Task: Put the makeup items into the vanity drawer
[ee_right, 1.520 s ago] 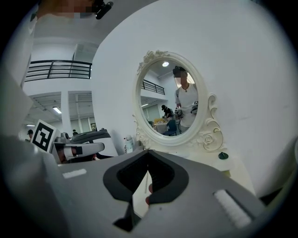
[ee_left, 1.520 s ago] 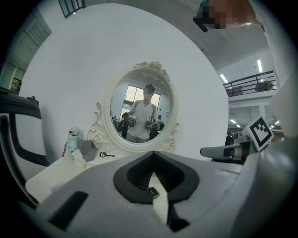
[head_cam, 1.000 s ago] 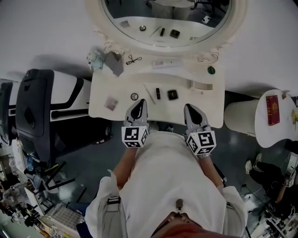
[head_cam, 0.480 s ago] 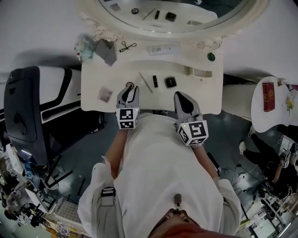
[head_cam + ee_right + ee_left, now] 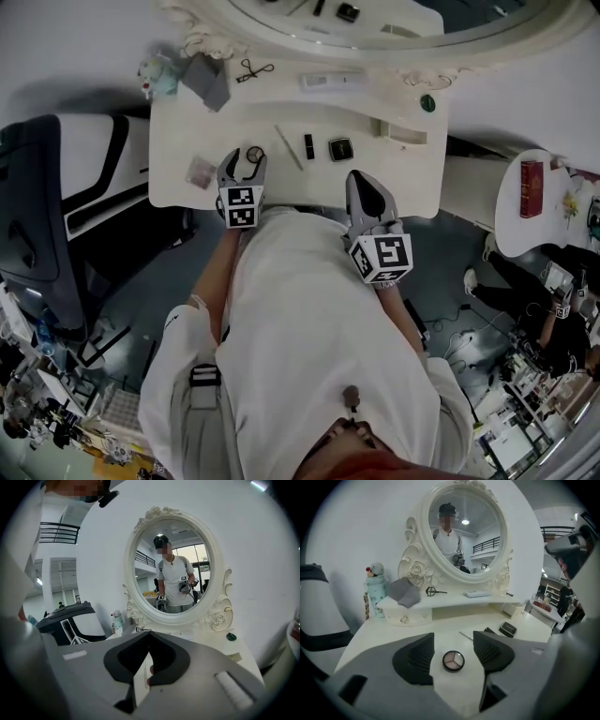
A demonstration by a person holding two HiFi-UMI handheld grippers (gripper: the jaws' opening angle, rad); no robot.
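Opening wide, the left gripper (image 5: 244, 160) frames the compact (image 5: 453, 661) between its jaws, untouched, right gripper (image 5: 149, 641) shut and empty; nothing looks stowed yet.

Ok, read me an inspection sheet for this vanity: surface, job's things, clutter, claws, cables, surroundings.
Surface: white vanity top with a raised back shelf; shelf drawer with knobs shut.
Job's things: round three-shade eyeshadow compact, thin pale pencil, black lipstick tube, square black compact, all lying on the top.
Clutter: grey cloth, black eyelash curler, teal doll-topped bottle, small flat packet.
Claws: left claw open, jaws just been opening, astride the eyeshadow compact without touching; right claw shut, empty.
Cables: loose cords on the floor.
Surroundings: oval white-framed mirror, black-and-white chair-like unit, round side table with red book.
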